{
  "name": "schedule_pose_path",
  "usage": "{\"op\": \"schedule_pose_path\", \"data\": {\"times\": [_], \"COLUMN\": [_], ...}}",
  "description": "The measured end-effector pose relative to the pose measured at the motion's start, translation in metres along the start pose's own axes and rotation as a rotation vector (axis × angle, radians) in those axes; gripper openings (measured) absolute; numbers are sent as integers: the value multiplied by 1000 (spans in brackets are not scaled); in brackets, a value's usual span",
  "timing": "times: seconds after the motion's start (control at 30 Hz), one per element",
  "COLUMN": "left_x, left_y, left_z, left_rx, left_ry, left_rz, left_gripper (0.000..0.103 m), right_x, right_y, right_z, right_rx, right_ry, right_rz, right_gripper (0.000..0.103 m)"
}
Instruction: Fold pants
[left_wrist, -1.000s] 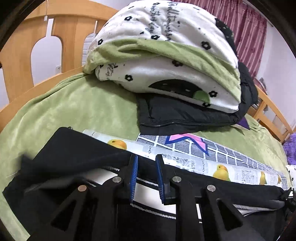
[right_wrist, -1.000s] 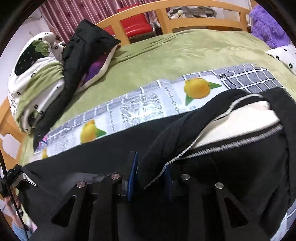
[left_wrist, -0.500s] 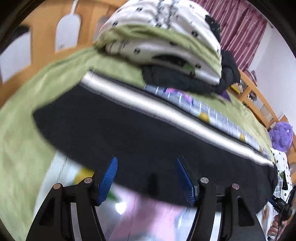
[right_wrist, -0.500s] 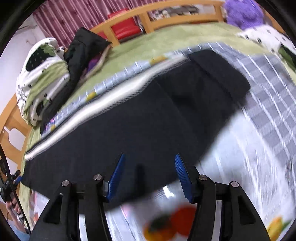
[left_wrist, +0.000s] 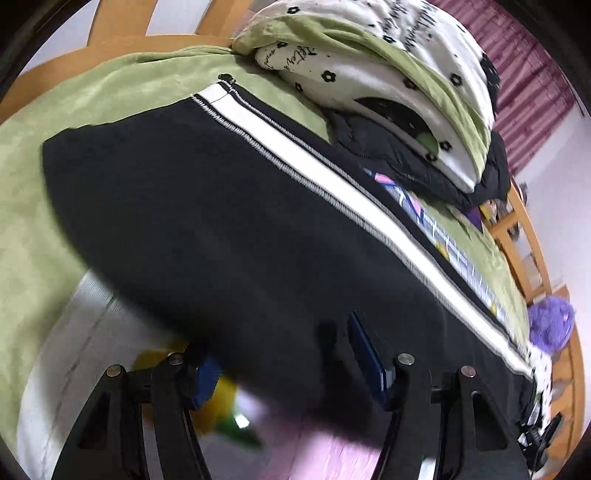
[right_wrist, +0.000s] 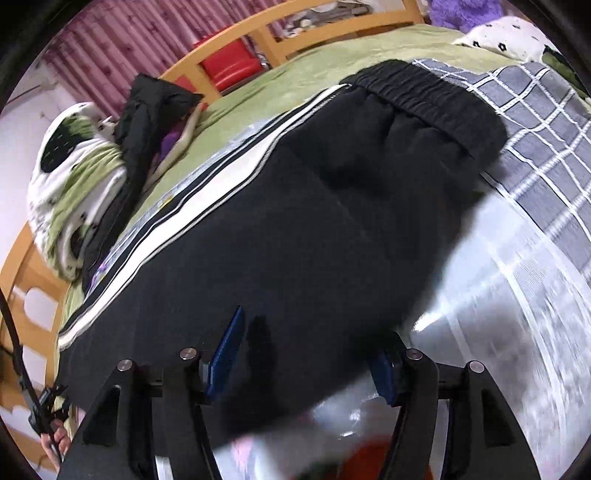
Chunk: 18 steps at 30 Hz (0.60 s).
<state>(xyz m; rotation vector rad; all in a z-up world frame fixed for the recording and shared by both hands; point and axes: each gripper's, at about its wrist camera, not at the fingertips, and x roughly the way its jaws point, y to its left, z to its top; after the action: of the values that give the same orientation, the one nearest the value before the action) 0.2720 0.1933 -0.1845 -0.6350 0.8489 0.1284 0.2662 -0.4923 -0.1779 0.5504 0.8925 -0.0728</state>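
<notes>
Bed (left_wrist: 110, 88): green cover, wooden frame, patterned sheet (right_wrist: 546, 155) of grey check. Maroon curtain (right_wrist: 96, 48) behind. Bedding pile (left_wrist: 388, 59): white, flower print, script lettering unreadable. Pants (left_wrist: 221, 221): black, white side stripe, flat on bed. Left tongs (left_wrist: 284, 362) and right tongs (right_wrist: 306, 354): spread wide, holding nothing, at pants' near edge.

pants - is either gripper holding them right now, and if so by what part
Neither. The left gripper and right gripper both stand open at the near edge of the black pants, pinching nothing.
</notes>
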Motion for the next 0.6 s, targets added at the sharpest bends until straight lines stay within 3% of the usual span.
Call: {"op": "schedule_pose_path", "data": {"times": [0.03, 0.07, 0.17, 0.27, 0.37, 0.6], "left_x": [5, 11, 19, -1, -35, -108], "left_y": [-3, -7, -18, -20, -19, -13], "left_z": [5, 10, 20, 19, 11, -52], "left_rx": [-1, 4, 50, 53, 70, 172], "left_ry": [-1, -1, 3, -8, -13, 53], "left_rz": [11, 49, 83, 79, 41, 77], "left_gripper": [51, 35, 14, 11, 11, 11], "right_x": [6, 11, 26, 14, -20, -102], "right_y": [0, -1, -6, 0, -1, -17], "right_z": [8, 16, 34, 35, 28, -23], "right_rx": [5, 15, 74, 53, 45, -54], "right_ry": [-9, -17, -8, -19, -42, 1], "right_rz": [-12, -36, -40, -68, -13, -51], "right_gripper": [54, 36, 18, 16, 14, 14]}}
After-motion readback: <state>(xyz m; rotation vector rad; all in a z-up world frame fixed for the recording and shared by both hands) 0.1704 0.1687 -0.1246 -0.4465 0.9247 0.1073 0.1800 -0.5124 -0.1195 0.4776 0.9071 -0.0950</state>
